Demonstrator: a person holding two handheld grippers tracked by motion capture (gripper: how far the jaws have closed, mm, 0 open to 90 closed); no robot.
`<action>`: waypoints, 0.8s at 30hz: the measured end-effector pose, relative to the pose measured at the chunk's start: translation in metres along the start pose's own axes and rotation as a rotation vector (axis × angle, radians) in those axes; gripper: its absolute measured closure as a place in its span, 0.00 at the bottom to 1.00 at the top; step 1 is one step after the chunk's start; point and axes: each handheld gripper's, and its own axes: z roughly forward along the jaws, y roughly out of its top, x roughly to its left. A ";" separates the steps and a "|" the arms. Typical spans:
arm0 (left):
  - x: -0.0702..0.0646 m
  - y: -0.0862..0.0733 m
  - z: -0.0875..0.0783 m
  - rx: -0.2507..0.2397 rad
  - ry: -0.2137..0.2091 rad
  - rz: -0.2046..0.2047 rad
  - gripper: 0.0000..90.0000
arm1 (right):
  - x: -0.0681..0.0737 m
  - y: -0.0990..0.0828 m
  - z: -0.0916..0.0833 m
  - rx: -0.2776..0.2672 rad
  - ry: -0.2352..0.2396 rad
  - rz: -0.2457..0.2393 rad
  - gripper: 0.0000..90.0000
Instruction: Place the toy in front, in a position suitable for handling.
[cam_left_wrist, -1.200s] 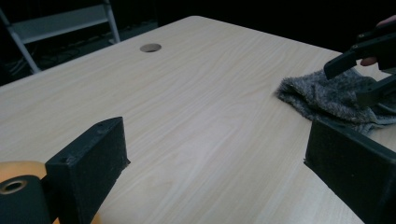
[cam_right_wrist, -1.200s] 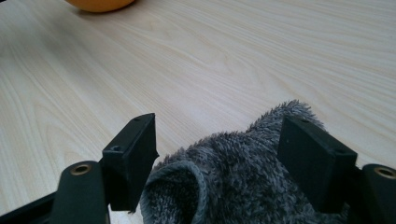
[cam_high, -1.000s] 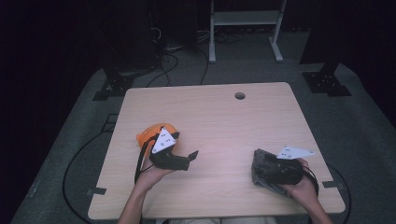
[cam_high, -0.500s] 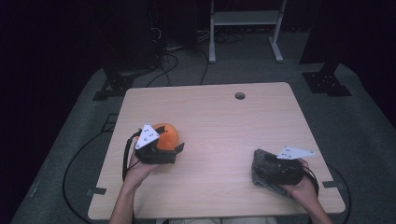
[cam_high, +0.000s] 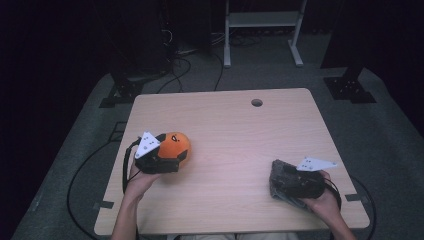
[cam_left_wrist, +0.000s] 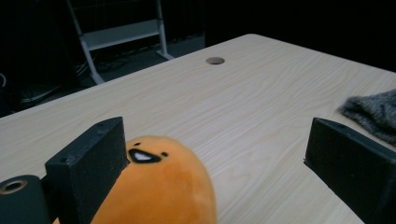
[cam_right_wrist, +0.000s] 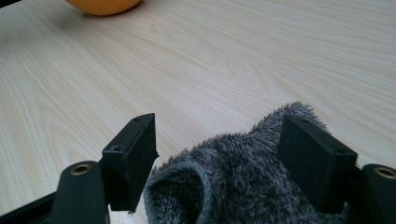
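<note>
Round orange plush toy (cam_high: 174, 146) left; grey fuzzy plush (cam_high: 281, 176) right.

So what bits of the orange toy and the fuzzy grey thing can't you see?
- Orange plush toy: in the high view the left gripper covers its near side; in the left gripper view the bottom edge cuts off its lower part.
- Grey fuzzy item: the right gripper hides most of it from above, and its own view crops it, so its shape is unclear.

One orange plush toy (cam_high: 174, 146), one grey furry toy (cam_high: 280, 176), two tools, on one table (cam_high: 240, 130).
</note>
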 end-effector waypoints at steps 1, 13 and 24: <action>0.001 -0.001 0.000 0.005 0.007 -0.001 0.05 | 0.000 0.000 0.000 0.000 0.000 0.000 0.30; 0.018 -0.013 -0.001 0.033 0.064 -0.009 0.06 | 0.000 -0.001 0.000 0.003 0.001 -0.003 0.30; 0.026 -0.023 0.005 0.088 0.111 0.004 0.06 | 0.001 -0.001 -0.001 0.003 0.002 -0.005 0.30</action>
